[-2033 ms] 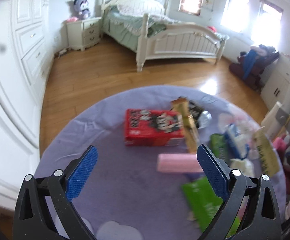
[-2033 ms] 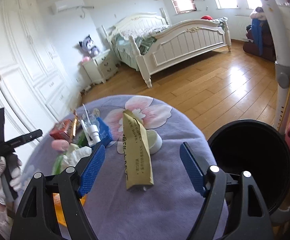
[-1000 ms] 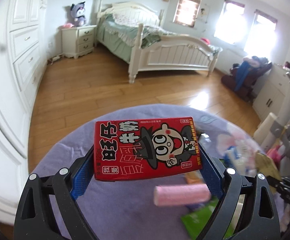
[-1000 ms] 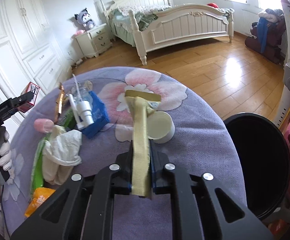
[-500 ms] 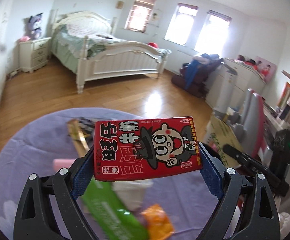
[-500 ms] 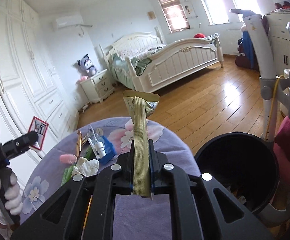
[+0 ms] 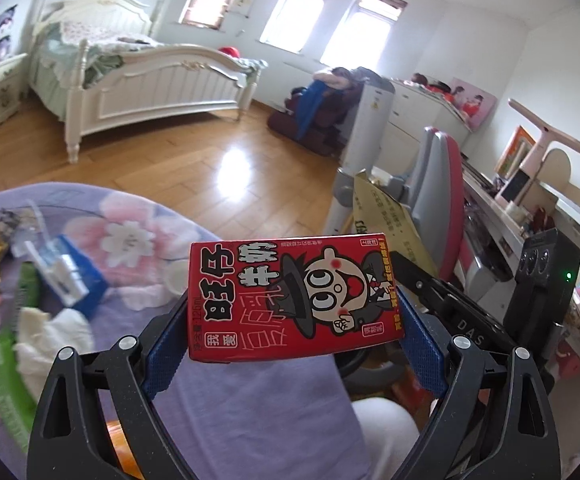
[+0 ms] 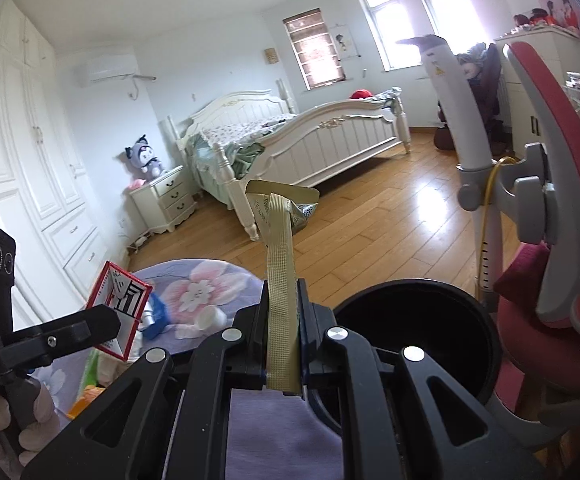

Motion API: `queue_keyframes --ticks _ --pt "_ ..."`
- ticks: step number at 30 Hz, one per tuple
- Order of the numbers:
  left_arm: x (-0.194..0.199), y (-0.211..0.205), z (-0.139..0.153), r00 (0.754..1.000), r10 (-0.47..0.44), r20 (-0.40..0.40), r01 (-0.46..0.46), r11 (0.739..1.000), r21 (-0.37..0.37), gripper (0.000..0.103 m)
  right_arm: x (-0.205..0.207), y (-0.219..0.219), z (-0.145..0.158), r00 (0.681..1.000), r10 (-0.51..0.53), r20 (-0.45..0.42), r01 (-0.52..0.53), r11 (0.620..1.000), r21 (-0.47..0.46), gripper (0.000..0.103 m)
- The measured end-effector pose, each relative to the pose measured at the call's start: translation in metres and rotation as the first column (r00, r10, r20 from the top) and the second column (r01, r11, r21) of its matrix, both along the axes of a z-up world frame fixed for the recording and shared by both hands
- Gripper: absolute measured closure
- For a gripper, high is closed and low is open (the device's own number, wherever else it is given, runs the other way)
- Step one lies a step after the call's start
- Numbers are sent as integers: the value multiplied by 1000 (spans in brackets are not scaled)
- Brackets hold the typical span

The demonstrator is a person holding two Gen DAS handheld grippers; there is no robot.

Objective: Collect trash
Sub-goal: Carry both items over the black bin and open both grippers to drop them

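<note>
Jaws of the left gripper (image 7: pixel 294 320) clamped a red rectangular milk carton with a cartoon face (image 7: pixel 294 296) by its ends, lifted above the purple flowered tablecloth (image 7: pixel 250 400). Right of it, the right gripper (image 8: pixel 284 336) pinched a tan foil snack wrapper (image 8: pixel 278 280) upright, with the round black trash bin (image 8: pixel 430 320) just right of its fingers.

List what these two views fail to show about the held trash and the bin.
- Black bin: its bottom and contents, right wrist view, dark inside and partly behind the right gripper.
- Red milk carton: its back and the left gripper pads' contact, left wrist view, hidden by the carton itself.
- Gold wrapper: its lower end, right wrist view, hidden behind the closed jaws.
- Table litter: blurred, left wrist view.
</note>
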State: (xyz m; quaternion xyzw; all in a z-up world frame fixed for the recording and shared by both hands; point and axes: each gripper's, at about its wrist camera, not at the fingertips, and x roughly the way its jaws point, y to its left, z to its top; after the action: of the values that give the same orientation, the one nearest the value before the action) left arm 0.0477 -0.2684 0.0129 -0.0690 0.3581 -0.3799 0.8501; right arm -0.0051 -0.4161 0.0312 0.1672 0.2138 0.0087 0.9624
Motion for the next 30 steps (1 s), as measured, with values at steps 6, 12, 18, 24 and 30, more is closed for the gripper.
queue_keyframes --ticks 6,12,18,24,30 --pt "16 -47 -13 997 -66 -31 68 997 45 12 3 -32 -24 999 -36 -31 37 998 41 92" --pt "29 -87 -25 993 -108 -58 112 991 75 12 15 -51 -48 997 -44 -70 49 996 73 92" --pt "42 -118 -41 988 -122 -91 132 985 107 12 27 -72 -67 993 -57 -100 68 992 104 92" --pt "49 -143 -51 987 -128 -93 140 980 139 12 33 -96 -83 986 -114 -121 127 985 113 88" --pt "50 -150 -48 989 -112 -98 128 975 179 11 28 -114 -89 980 -150 -132 171 972 163 39"
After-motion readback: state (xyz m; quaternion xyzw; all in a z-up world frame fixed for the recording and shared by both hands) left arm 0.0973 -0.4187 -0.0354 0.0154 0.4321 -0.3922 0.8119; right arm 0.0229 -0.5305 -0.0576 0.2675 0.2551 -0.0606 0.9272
